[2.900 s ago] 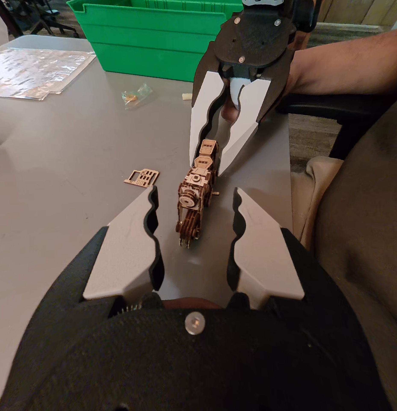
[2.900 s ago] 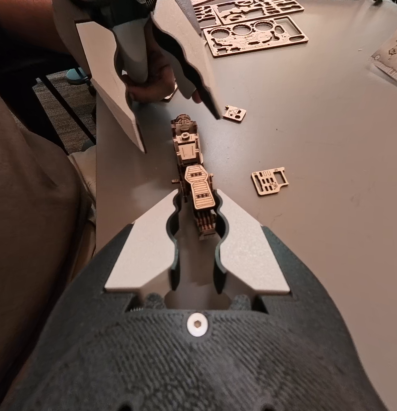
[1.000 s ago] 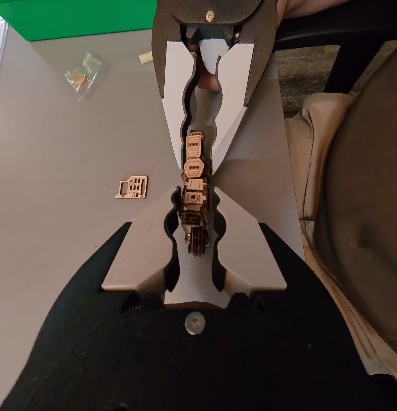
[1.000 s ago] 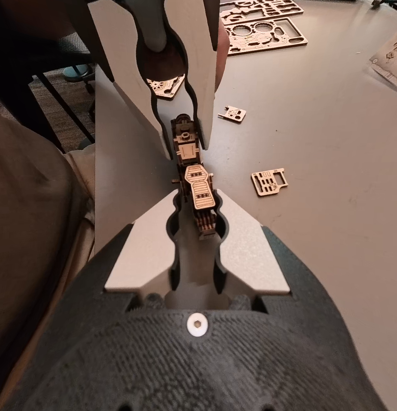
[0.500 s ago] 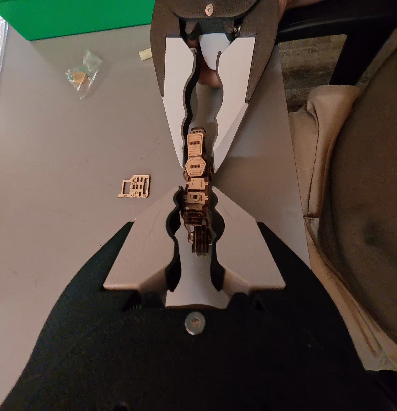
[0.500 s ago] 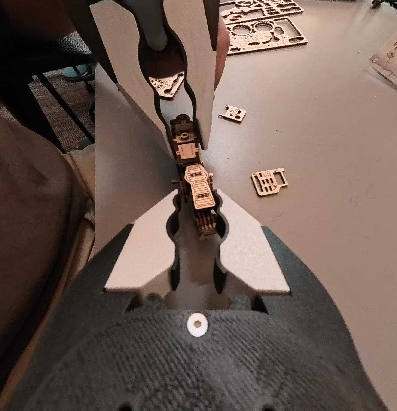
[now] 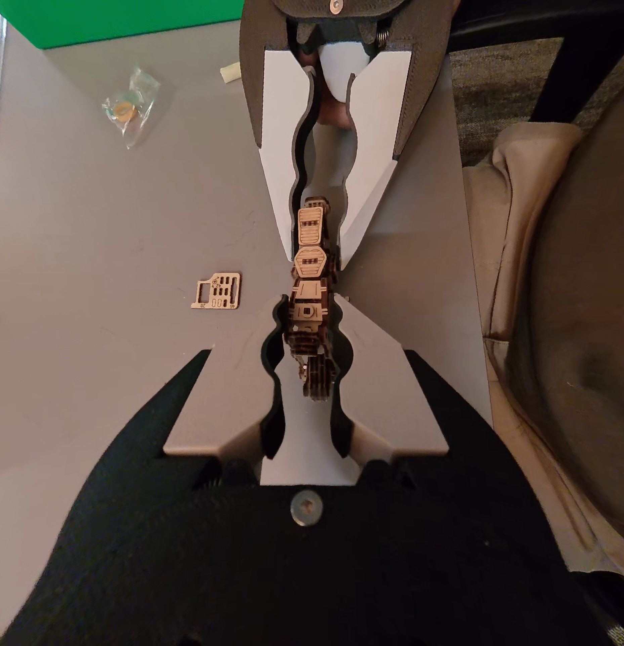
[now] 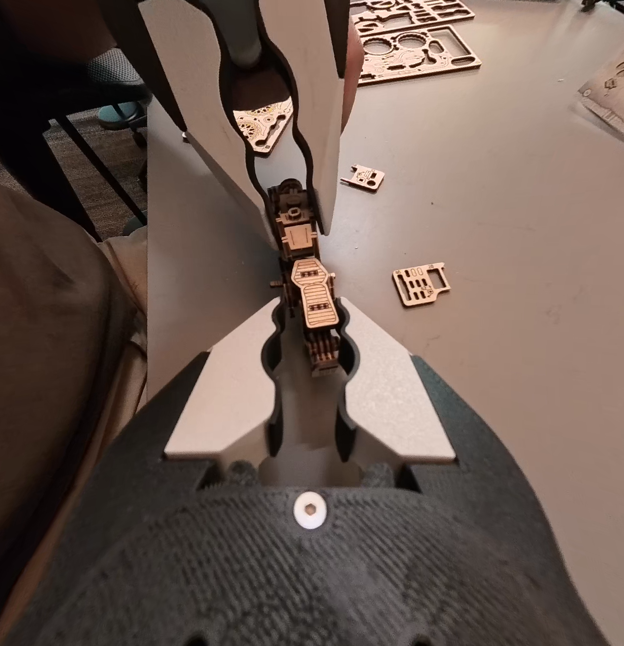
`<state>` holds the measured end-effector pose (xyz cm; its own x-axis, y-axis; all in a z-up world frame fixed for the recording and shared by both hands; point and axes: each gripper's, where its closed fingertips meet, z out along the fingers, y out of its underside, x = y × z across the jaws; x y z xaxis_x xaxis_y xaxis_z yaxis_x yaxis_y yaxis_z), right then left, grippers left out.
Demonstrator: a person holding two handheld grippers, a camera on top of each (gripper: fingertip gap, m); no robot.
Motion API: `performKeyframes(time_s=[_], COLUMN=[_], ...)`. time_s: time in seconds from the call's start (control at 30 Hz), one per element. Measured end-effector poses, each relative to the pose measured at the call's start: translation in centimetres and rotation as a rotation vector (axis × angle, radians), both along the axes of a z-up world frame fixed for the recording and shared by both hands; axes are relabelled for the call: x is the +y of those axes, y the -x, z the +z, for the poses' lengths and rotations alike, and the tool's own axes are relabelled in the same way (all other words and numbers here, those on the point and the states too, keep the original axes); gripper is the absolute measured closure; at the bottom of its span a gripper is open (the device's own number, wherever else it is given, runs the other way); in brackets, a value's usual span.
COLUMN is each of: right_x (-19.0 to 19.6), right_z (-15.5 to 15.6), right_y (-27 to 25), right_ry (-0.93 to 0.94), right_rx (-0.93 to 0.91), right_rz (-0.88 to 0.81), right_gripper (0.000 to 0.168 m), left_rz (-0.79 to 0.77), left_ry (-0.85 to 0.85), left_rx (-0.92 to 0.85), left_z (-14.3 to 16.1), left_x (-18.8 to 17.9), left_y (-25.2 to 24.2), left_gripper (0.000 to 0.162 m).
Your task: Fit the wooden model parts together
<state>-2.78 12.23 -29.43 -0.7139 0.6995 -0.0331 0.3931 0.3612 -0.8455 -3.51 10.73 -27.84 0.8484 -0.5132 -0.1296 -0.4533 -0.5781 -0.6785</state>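
A small wooden motorcycle model (image 7: 310, 272) stands on the grey table (image 7: 93, 227) near its edge. My left gripper (image 7: 308, 297) is shut on the model's front end, with the front part between the fingers. My right gripper (image 8: 309, 302) is shut on the rear end by the slatted seat (image 8: 317, 307). The two grippers face each other along the model. The right gripper also shows in the left wrist view (image 7: 315, 262), and the left gripper in the right wrist view (image 8: 300, 237). A loose flat slotted wooden piece (image 7: 217, 291) lies on the table beside the model and also shows in the right wrist view (image 8: 421, 284).
A green bin (image 7: 121, 21) and a small plastic bag (image 7: 128, 108) are at the far side. Cut-out wooden sheets (image 8: 418, 52), another small flat piece (image 8: 364, 177) and a sheet corner (image 8: 265, 129) lie beyond. The table edge (image 7: 478, 349) and a person's lap are close by. The loose flat slotted wooden piece (image 7: 217, 291) lies around 7 centimetres away from my right fingertips. It turns up in the right wrist view (image 8: 421, 280) as well.
Since 2.9 s ago my left gripper has come forward and closed on the model's front end. Over the last second both grippers have held the model almost still.
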Motion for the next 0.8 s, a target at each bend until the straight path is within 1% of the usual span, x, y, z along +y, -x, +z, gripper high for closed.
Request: performKeyframes(time_s=[0.2, 0.8], right_x=[0.17, 0.08], right_z=[-0.02, -0.08], right_y=[-0.01, -0.06], right_ry=[-0.002, -0.008], right_rx=[-0.001, 0.001], right_rz=[-0.002, 0.005], right_gripper=[0.142, 0.142], left_rz=[0.015, -0.002], left_ry=[-0.026, 0.003], left_rx=[-0.012, -0.016], left_z=[0.20, -0.38], left_x=[0.43, -0.21], left_y=[-0.03, 0.06], left_gripper=[0.142, 0.140])
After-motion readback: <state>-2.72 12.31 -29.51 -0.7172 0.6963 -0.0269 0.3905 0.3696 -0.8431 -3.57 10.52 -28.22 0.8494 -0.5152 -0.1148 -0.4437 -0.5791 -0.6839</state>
